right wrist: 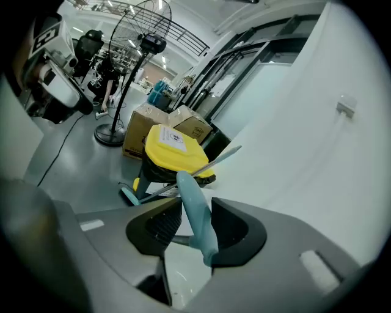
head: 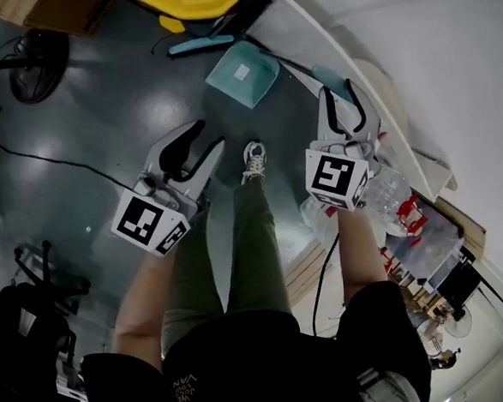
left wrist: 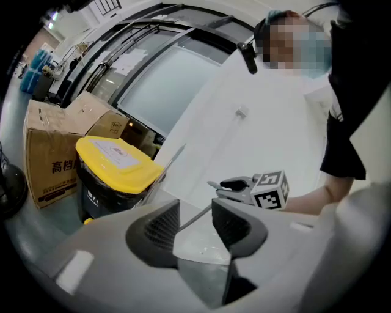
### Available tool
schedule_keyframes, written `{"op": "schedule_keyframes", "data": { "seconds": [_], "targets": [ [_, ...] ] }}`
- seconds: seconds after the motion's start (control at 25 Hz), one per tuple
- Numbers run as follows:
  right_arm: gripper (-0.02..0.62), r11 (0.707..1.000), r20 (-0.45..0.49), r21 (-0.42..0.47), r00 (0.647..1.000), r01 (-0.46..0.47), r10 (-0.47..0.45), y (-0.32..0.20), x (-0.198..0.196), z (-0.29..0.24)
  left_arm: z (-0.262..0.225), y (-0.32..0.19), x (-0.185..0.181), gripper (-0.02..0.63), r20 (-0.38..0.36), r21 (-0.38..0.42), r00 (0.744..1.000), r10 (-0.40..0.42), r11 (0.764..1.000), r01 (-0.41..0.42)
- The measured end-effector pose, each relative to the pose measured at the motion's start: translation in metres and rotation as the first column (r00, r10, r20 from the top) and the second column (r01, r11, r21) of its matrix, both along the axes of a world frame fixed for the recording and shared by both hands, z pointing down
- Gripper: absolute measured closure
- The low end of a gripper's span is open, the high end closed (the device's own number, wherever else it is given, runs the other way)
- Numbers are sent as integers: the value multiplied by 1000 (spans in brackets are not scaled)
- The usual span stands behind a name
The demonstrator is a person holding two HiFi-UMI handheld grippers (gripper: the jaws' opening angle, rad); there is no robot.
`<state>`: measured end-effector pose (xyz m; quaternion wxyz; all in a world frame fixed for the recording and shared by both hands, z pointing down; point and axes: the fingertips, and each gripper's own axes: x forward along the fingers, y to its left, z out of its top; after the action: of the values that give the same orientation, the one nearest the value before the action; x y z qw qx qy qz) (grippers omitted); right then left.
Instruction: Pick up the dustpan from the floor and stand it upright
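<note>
**Right hand-held gripper [head: 345, 95] slack around the dustpan handle [right wrist: 194, 205]**

Tilted downward, its jaws stand apart with the teal handle between them, not clamped. The left hand-held gripper [head: 211, 134], nearly level, is released and empty. The dustpan [head: 243, 74] rests its pan on the floor [head: 99, 103] ahead. A yellow-lidded bin [right wrist: 174, 150] is closed; its contents are hidden.
</note>
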<state>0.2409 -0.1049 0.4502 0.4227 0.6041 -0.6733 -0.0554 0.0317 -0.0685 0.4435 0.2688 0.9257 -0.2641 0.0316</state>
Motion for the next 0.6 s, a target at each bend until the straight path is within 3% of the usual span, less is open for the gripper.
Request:
{"op": "schedule_keyframes", "data": {
  "seconds": [0.32, 0.6],
  "targets": [
    [465, 998, 61, 28, 997, -52, 51, 11, -18, -29, -46, 2, -8, 434, 4, 53, 999, 48, 997, -48],
    [465, 984, 133, 87, 981, -156, 144, 36, -17, -81, -96, 7, -16, 434, -4, 91, 997, 78, 993, -77]
  ]
}}
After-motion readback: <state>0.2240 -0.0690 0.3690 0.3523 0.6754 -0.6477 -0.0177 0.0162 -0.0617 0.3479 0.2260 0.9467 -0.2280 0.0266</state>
